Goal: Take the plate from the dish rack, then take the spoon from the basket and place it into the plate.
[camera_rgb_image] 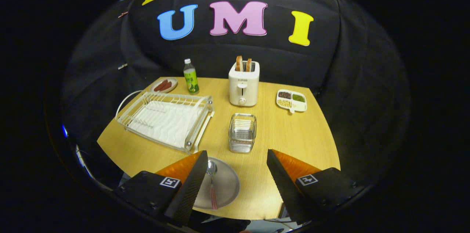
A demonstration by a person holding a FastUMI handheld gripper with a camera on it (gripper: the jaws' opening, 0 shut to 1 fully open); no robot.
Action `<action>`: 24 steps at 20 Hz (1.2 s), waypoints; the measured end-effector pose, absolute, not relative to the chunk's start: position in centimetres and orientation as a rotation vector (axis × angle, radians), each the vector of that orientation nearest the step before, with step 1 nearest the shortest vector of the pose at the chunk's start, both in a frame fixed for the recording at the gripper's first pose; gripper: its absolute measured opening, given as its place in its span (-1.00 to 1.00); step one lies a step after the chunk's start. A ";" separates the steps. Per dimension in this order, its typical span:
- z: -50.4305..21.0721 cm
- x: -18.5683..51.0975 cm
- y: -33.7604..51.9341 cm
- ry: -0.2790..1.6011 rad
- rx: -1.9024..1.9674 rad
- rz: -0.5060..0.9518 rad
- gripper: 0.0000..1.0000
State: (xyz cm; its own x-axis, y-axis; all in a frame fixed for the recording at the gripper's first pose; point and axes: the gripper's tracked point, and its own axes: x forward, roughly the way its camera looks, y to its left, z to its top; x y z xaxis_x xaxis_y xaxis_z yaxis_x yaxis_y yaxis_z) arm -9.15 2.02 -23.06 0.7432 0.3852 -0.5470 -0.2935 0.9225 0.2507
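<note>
The toaster (243,83) carries a short brand word across its front above the lever, seemingly "SUPOR" though too small to be sure, the green bottle (191,76) has a label with print too small to make out, and each finger bears a square black-and-white marker (170,182).

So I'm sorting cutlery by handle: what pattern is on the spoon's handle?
Red-and-white check, seen in the gripper view; the spoon lies in the plate.
</note>
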 end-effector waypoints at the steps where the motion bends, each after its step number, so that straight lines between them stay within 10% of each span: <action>1: -21.5 -8.3 1.6 0.596 0.158 0.363 0.98; 24: 4.2 -3.8 -5.8 0.033 0.090 0.195 0.96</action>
